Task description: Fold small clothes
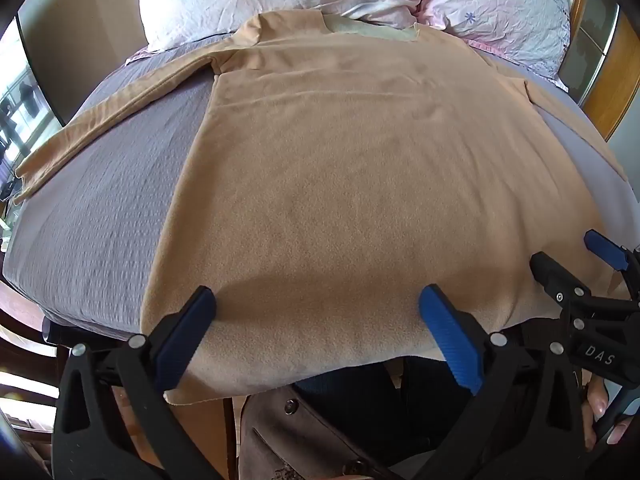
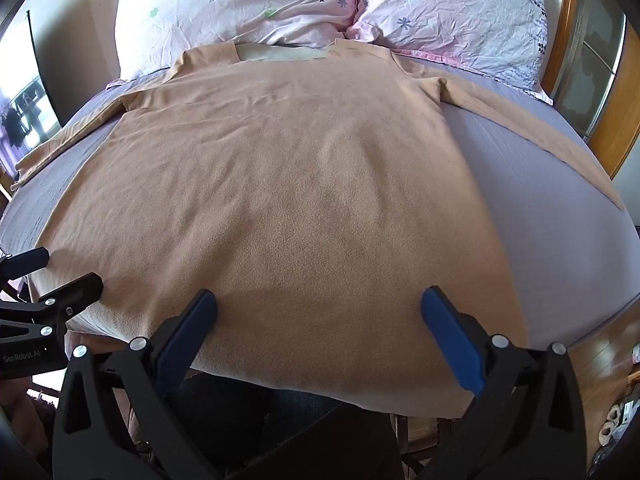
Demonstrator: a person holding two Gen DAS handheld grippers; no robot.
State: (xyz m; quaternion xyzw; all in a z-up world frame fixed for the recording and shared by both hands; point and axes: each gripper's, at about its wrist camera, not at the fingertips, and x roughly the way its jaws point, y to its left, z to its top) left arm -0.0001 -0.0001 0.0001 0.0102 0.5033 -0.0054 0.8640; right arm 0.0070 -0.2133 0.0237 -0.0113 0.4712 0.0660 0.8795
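A tan long-sleeved shirt point(image 1: 340, 168) lies spread flat on a grey-purple bed sheet point(image 1: 100, 216), collar toward the pillows, both sleeves stretched out to the sides. It also shows in the right wrist view point(image 2: 288, 184). My left gripper point(image 1: 316, 312) is open and empty, hovering over the shirt's hem near its left part. My right gripper point(image 2: 320, 312) is open and empty over the hem toward its right part. The right gripper also shows at the right edge of the left wrist view point(image 1: 576, 264). The left gripper shows at the left edge of the right wrist view point(image 2: 68, 276).
Two pink-white floral pillows point(image 2: 248, 4) lie at the head of the bed beyond the collar. A wooden headboard frame point(image 2: 576, 60) stands at the far right. The bed's front edge is just under the grippers, with the person's legs point(image 2: 256, 416) below.
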